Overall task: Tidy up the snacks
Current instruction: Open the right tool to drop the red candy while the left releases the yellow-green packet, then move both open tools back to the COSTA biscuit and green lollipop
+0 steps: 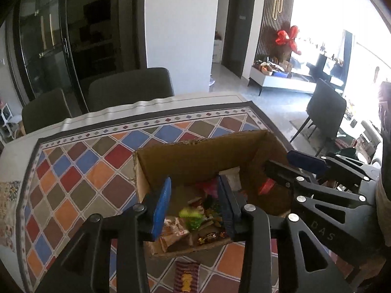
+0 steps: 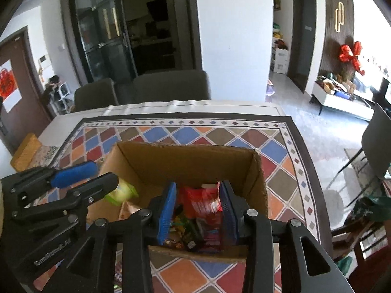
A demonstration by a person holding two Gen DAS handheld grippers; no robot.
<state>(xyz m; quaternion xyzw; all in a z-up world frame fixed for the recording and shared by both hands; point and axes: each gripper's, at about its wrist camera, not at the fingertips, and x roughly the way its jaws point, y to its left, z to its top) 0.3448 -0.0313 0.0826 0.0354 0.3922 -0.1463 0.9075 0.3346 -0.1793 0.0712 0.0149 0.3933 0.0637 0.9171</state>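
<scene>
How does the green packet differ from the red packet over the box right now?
Colour: the green packet is lime green, while the red packet is bright red. Place: the green packet is at the left side of the cardboard box, just below the left gripper. The red packet is further right, between the fingers of the right gripper. Shared: both are blurred, both are over the box, and neither looks pinched.

Patterned tablecloth (image 2: 220, 134) (diamond tiles), grey chairs (image 2: 171, 85), red bow (image 2: 349, 53), glass doors (image 2: 102, 36)
</scene>
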